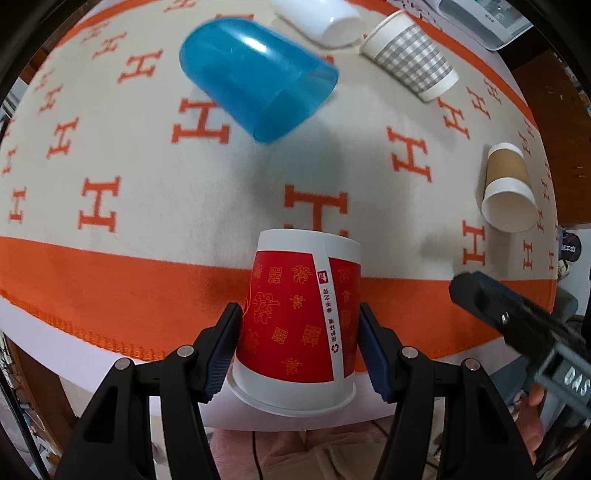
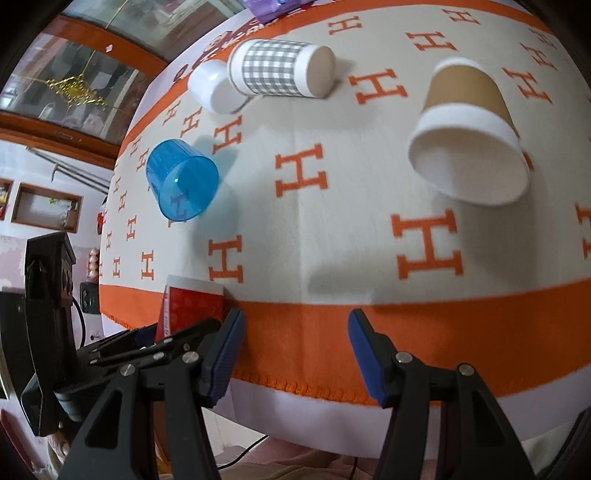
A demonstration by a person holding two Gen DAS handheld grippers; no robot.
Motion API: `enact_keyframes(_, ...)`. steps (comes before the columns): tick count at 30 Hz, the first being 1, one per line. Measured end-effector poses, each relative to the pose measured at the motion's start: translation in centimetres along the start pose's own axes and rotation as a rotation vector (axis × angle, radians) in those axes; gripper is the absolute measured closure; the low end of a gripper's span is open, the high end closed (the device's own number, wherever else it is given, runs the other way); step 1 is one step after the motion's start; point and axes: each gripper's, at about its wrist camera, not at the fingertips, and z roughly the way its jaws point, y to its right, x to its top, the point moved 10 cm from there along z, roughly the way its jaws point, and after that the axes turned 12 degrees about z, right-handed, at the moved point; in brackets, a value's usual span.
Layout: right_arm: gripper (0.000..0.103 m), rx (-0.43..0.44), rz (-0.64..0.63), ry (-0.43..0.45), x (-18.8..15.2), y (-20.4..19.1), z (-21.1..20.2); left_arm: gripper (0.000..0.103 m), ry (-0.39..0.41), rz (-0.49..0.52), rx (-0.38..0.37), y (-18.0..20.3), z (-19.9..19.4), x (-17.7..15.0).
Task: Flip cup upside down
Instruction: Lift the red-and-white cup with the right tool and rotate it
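My left gripper point(image 1: 300, 325) is shut on a red paper cup point(image 1: 299, 314) with gold characters, its pads pressing both sides. The cup's wide rim points toward the camera and its flat base points away, over the orange border of the cloth. The red cup also shows in the right wrist view point(image 2: 190, 304), held at the table's near edge. My right gripper point(image 2: 295, 332) is open and empty, hovering above the orange border. It also shows at the right in the left wrist view point(image 1: 517, 314).
The table has a cream cloth point(image 1: 147, 147) with orange H letters. On it lie a blue plastic cup point(image 1: 255, 77), a white cup point(image 1: 325, 18), a grey checked paper cup point(image 1: 410, 55) and a brown paper cup point(image 1: 508, 188). A wooden cabinet point(image 2: 74, 74) stands behind.
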Motion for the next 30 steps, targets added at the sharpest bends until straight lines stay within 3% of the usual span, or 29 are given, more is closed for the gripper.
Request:
enact_keyframes(6, 0.045, 0.002, 0.042, 0.029, -0.8, 0.5, -0.5, 0.04, 0.008, -0.04, -0.078, -0.5, 0.7, -0.4)
enact_keyframes(8, 0.045, 0.005, 0.055, 0.037, -1.1, 0.6, -0.7, 0.033, -0.001, -0.05, -0.112, -0.5, 1.0, -0.7)
enact_keyframes(12, 0.045, 0.016, 0.066, 0.049, -1.5, 0.2, -1.2, 0.021, -0.002, -0.034, -0.122, -1.0, 0.5, -1.4)
enact_keyframes(16, 0.045, 0.025, 0.061, 0.062, -2.0, -0.6, -2.0, 0.018, 0.016, 0.005, -0.118, 0.0, -0.4, -1.0)
enact_keyframes(20, 0.045, 0.037, 0.04, 0.06, -2.8, -2.0, -2.5, 0.018, 0.058, 0.051, -0.078, -0.6, -2.4, -1.2)
enact_keyframes(27, 0.04, 0.066, 0.001, 0.018, -4.3, -5.0, -1.8, 0.018, 0.189, 0.122, 0.107, -4.5, -7.4, -2.0)
enact_keyframes(30, 0.04, 0.087, 0.006, -0.02, -4.5, -6.3, -0.7, 0.018, 0.223, 0.113, 0.134, -6.5, -8.7, -2.4)
